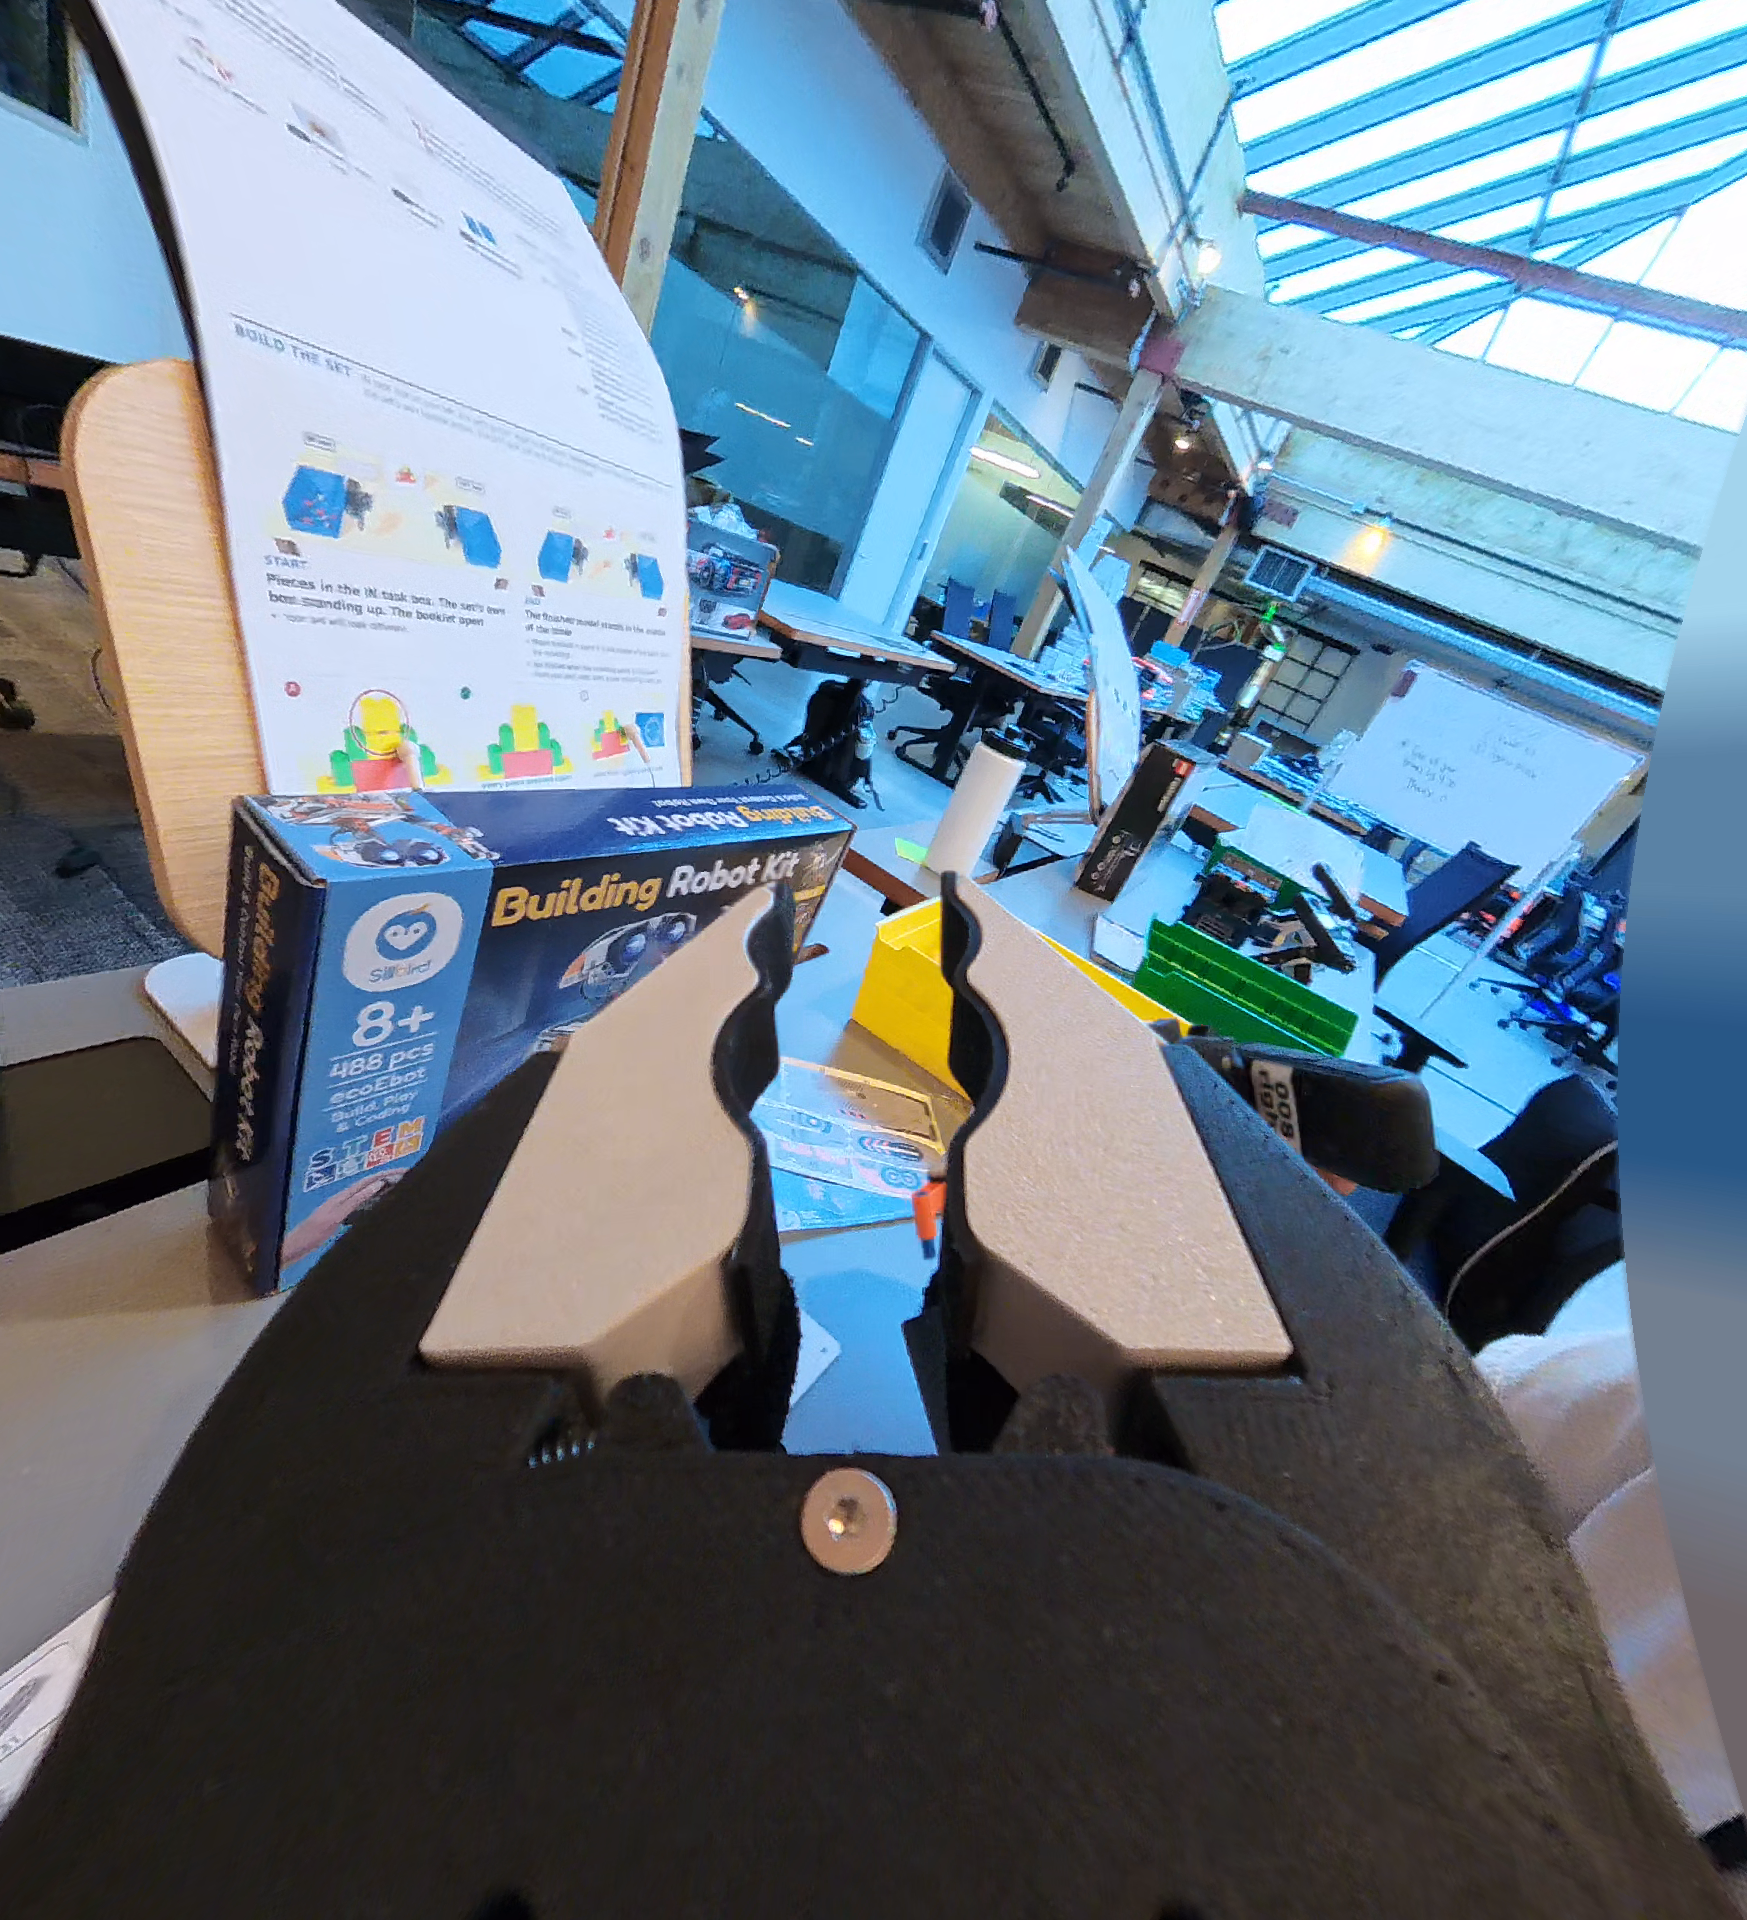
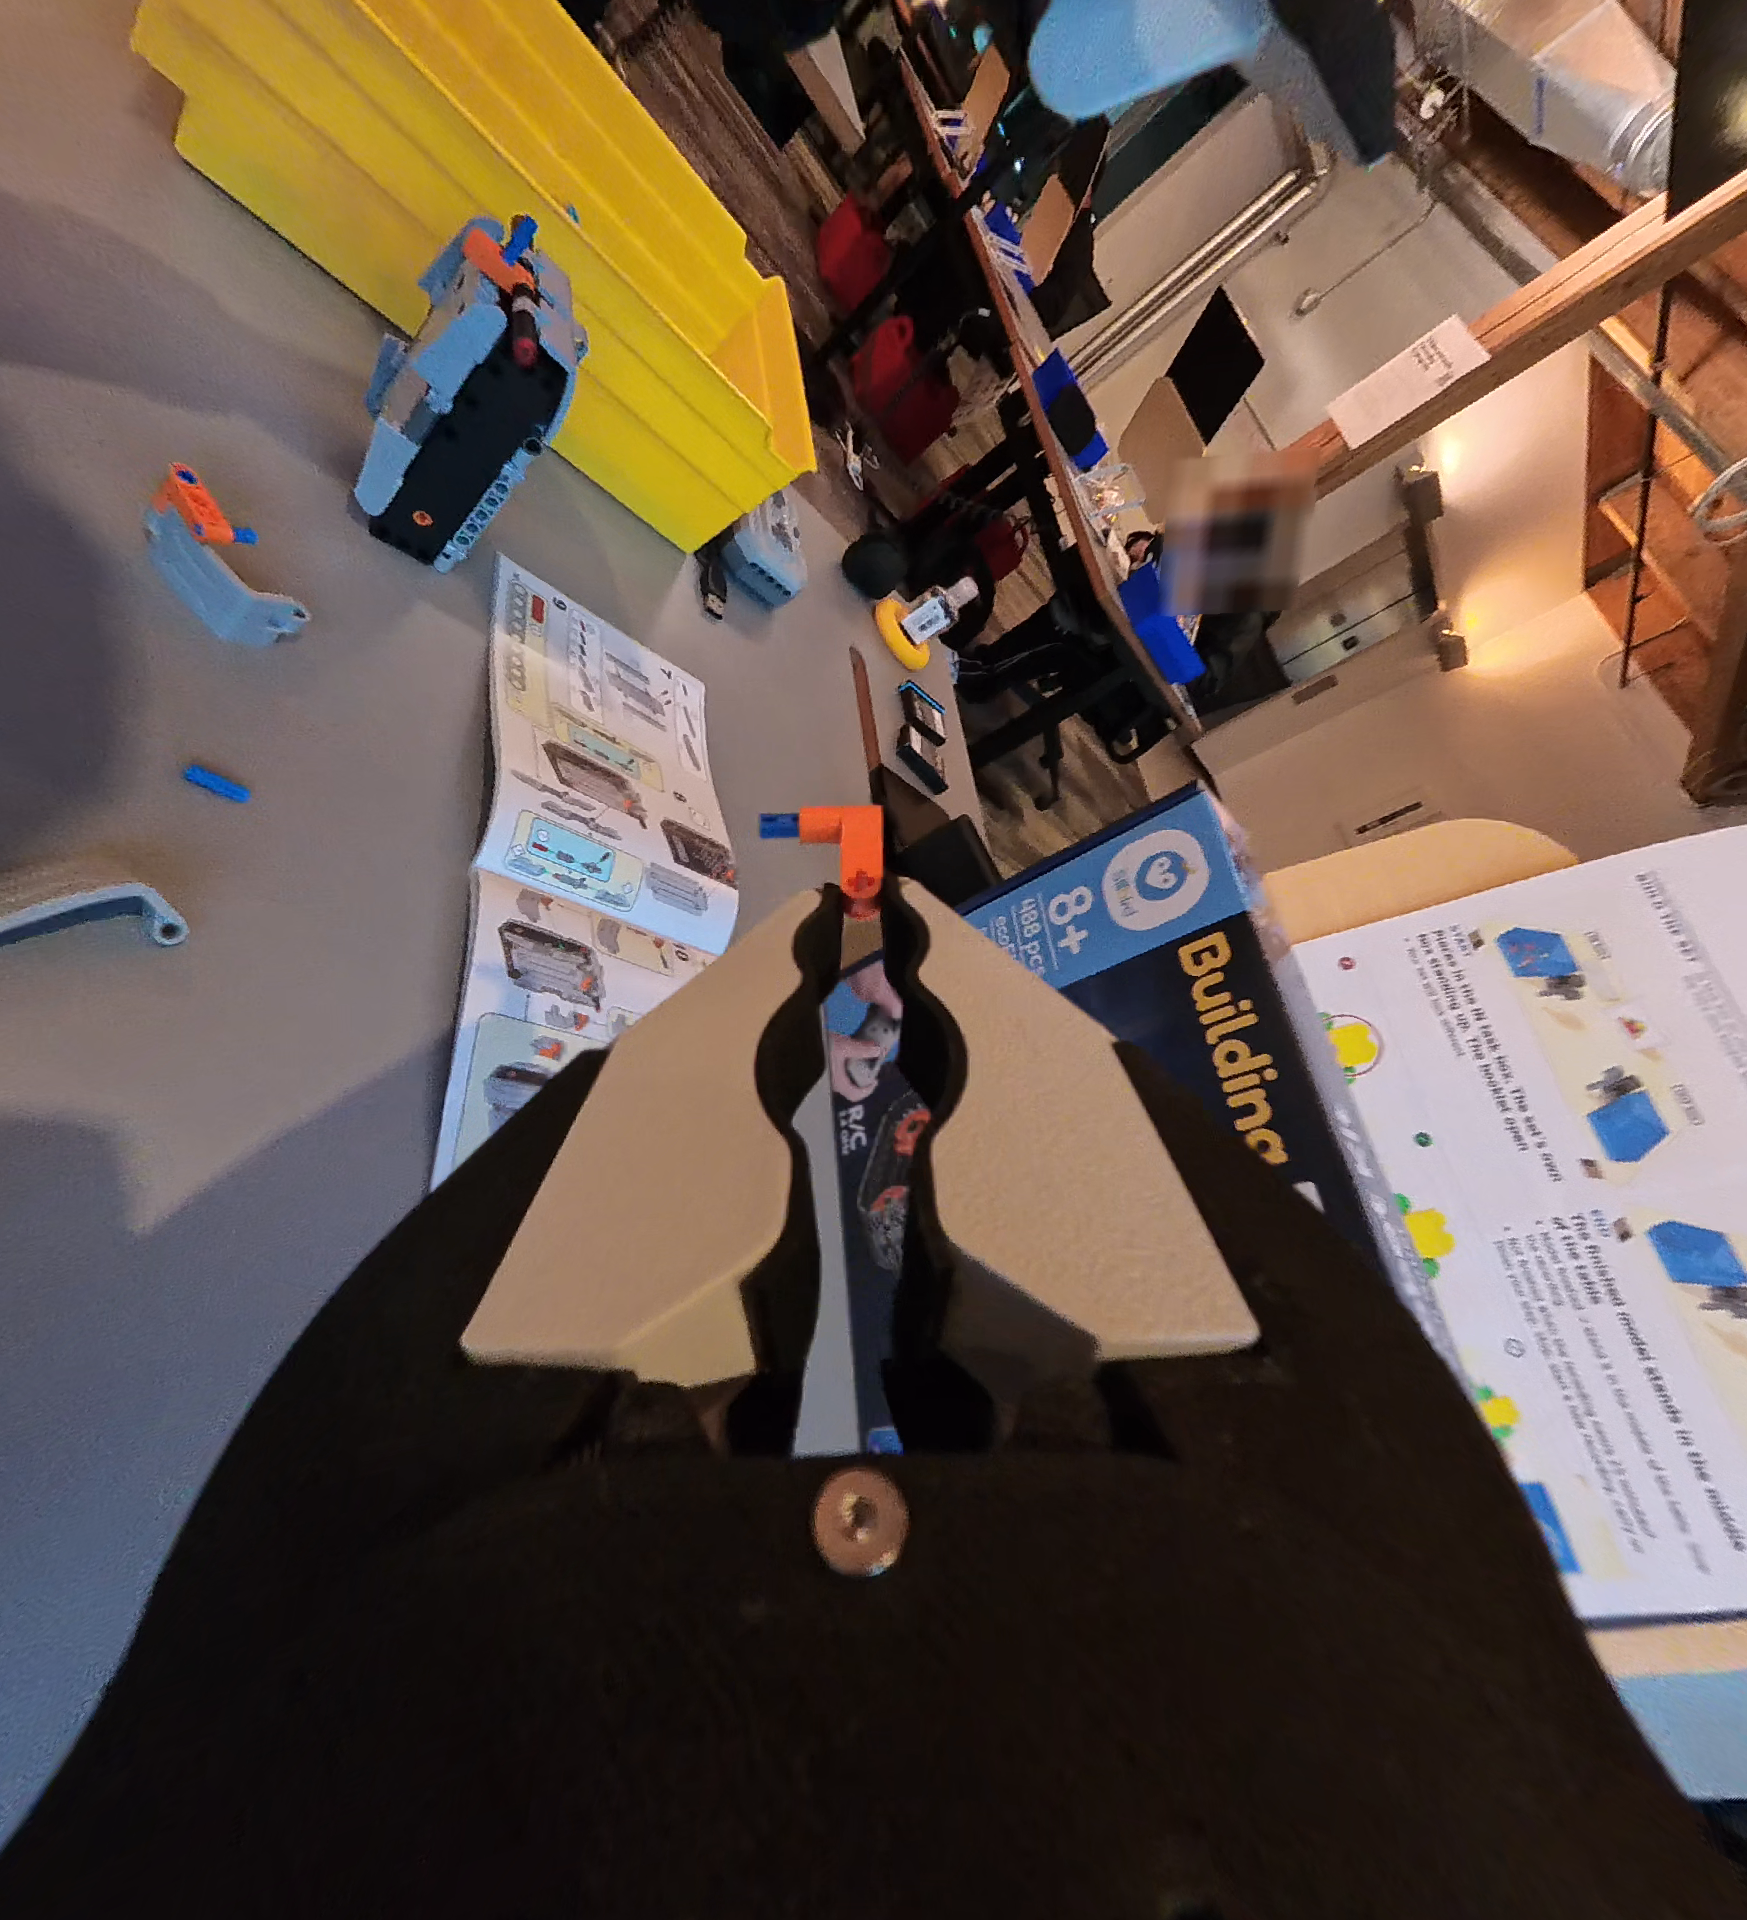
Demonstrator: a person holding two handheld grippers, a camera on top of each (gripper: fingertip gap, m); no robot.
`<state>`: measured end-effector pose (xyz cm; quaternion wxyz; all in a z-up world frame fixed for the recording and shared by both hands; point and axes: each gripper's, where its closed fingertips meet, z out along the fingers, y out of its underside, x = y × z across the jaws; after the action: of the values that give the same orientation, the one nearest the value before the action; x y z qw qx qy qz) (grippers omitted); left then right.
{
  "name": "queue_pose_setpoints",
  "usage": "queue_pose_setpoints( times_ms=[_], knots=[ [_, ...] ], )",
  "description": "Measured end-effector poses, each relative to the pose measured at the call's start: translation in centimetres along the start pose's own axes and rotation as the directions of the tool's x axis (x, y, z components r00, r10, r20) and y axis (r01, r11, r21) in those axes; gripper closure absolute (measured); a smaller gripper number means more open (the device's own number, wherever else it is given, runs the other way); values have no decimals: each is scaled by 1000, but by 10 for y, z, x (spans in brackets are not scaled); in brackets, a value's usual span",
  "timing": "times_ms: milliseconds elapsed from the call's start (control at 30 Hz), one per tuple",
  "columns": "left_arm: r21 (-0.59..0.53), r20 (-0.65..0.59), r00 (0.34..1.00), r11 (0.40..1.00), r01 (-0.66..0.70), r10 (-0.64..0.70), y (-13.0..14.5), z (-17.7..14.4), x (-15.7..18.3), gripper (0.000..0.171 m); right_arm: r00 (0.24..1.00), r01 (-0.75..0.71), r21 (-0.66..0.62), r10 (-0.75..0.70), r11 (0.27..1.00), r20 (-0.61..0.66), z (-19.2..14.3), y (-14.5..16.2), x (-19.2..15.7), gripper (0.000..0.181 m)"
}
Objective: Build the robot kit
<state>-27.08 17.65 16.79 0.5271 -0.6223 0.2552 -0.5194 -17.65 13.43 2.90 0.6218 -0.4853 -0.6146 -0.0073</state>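
My right gripper is shut on a small orange L-shaped connector with a blue pin at its end, held above the grey table. A partly built grey, black and orange model lies beside a yellow bin. An open instruction booklet lies below the connector. My left gripper is open and empty, held above the table in front of a blue kit box. An orange piece shows through the gap between its fingers.
Loose parts lie on the table: a grey and orange piece, a blue pin, a grey curved beam. The kit box and a printed sheet on a wooden stand stand to the right. A green bin sits behind the yellow one.
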Motion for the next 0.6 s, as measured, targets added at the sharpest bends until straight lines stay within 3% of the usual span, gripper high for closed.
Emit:
queue_pose_setpoints(
  times_ms=[133, 267, 467, 600],
  knots=[
    [-25, -12, 1000, 1000, 3, -3, 5, 6, 1, 145, 999, 33, -19, -33, 999, -20, -4, 0, 4, 175],
    [-73, -53, 998, 997, -17, 13, 14, 10, 9, 145, 994, 99, 40, -97, 994, -49, -9, -13, 5, 175],
    [-316, -343, 934, 949, -15, -100, 64, 33, 50, 145, 977, 185, 110, -171, 977, -123, -19, -35, 12, 175],
    [-445, -339, 931, 895, -29, -138, 98, 51, 48, 143, 975, 182, 90, -168, 979, -145, -20, -30, 16, 175]
  ],
)
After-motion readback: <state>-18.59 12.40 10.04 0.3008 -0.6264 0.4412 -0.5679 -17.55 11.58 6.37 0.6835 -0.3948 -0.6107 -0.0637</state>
